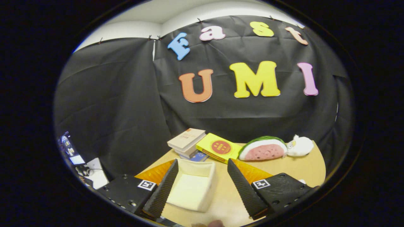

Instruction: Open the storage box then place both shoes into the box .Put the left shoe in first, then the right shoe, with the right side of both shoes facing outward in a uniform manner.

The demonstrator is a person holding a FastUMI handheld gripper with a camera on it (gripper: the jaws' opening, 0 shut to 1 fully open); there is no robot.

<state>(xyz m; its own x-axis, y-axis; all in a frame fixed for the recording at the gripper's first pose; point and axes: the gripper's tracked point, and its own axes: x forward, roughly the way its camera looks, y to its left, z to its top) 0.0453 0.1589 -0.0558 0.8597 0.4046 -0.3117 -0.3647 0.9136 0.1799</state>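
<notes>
Hovering tool | fingers apart, gripping nothing | storage box between them, apparently lidless

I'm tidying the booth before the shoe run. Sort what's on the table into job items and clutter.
For the job:
- open white rectangular storage box, between the tool's fingers
- tool, fingers spread open, holding nothing

Lying about, beyond the fingers:
- stack of pale books
- yellow book with red circle
- plush watermelon slice
- small white plush toy

No shoes seen.
</notes>
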